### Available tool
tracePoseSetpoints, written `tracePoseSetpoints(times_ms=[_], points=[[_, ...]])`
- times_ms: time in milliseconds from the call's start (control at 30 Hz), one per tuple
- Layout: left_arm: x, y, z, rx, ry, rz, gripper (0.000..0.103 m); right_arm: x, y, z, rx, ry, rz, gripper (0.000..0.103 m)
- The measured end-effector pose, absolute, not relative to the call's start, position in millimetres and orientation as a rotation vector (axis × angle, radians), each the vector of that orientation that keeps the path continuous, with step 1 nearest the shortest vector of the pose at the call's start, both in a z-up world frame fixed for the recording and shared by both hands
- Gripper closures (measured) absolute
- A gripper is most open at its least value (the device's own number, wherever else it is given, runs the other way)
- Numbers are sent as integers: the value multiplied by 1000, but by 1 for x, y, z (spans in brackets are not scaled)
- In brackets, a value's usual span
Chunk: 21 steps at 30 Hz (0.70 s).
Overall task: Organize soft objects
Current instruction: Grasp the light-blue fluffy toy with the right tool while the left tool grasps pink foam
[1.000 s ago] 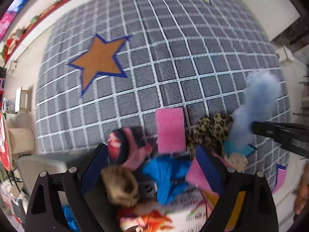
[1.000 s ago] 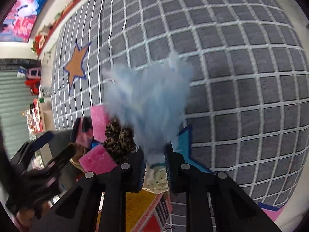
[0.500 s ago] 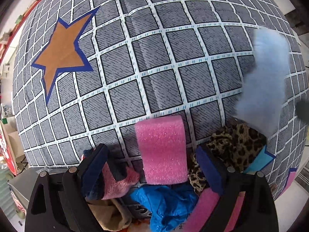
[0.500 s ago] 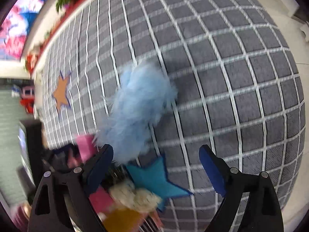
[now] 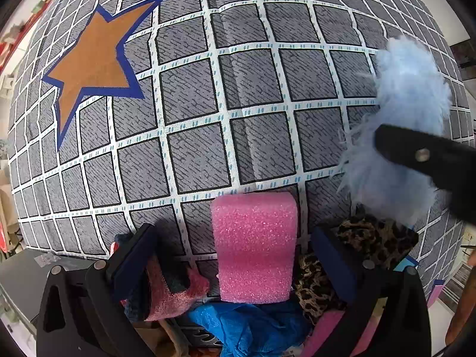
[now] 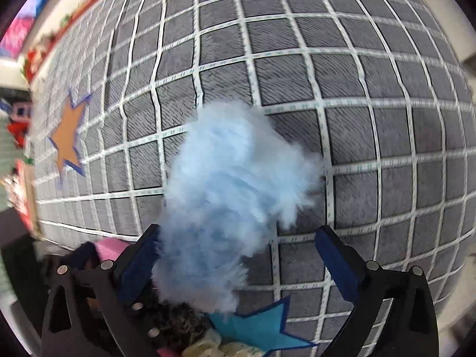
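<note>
A fluffy light-blue soft piece (image 6: 226, 196) lies on the grey checked rug (image 6: 297, 59); it also shows in the left wrist view (image 5: 401, 136). My right gripper (image 6: 238, 255) is open around its near end, with the left pad against the fluff. My left gripper (image 5: 232, 255) is open, and a pink foam block (image 5: 254, 244) lies between its fingers on the rug. A pink-and-navy sock (image 5: 166, 288), a blue cloth (image 5: 253, 324) and a leopard-print cloth (image 5: 366, 247) lie in a pile close to it.
An orange star (image 5: 95, 59) is printed on the rug at the left. A teal star (image 6: 255, 327) lies near the right gripper. The right gripper's finger (image 5: 428, 160) crosses the left wrist view at the right. A dark box edge (image 5: 35, 267) sits at lower left.
My right gripper has opened and let go of the blue fluffy piece, which now lies on the rug. My left gripper has moved closer to the pink foam block.
</note>
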<state>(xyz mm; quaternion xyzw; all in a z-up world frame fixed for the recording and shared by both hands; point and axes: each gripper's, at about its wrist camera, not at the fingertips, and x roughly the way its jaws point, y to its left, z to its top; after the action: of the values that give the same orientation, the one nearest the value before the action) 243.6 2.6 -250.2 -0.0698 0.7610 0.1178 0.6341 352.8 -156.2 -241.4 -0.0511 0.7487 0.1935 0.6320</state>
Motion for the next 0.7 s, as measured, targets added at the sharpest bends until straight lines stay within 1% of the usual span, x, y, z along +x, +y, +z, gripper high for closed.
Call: tracePoseSetpoints(times_ms=[67,267,400,433,467,500,533,567,600,633,667,700], points=[[242,6,-253,-162,1737,265,0,350,-146,-243,-192,1705,436,0],[235,10,-253,-174,1720,259,0,345,-137,-245,-206,1700,418,0],[242,-4,-247,-179,1742,281,0,336,-122,-251,-314,1711,435,0],[244,-7,-247,-177,1741,282,1,335,-120,-251,-320,1713,444,0],[245,-9,-245,-179,1735,274,6,334,-119,-250,-304,1721,454,0],[244,-11,-244,-192,1731,261,10,333,-122,-249,-270,1732,457,3],[246,-15,-241,-191,1726,259,15,332,-128,-246,-241,1736,447,9],[246,-17,-237,-187,1719,253,24,332,-131,-242,-236,1721,432,27],[246,-19,-233,-177,1704,245,29,331,-132,-235,-240,1696,434,56],[247,-21,-228,-164,1688,237,46,333,-133,-232,-229,1692,461,71],[247,-22,-226,-157,1681,232,57,333,-132,-230,-210,1705,497,73],[248,-21,-224,-164,1679,225,57,334,-131,-228,-206,1706,502,73]])
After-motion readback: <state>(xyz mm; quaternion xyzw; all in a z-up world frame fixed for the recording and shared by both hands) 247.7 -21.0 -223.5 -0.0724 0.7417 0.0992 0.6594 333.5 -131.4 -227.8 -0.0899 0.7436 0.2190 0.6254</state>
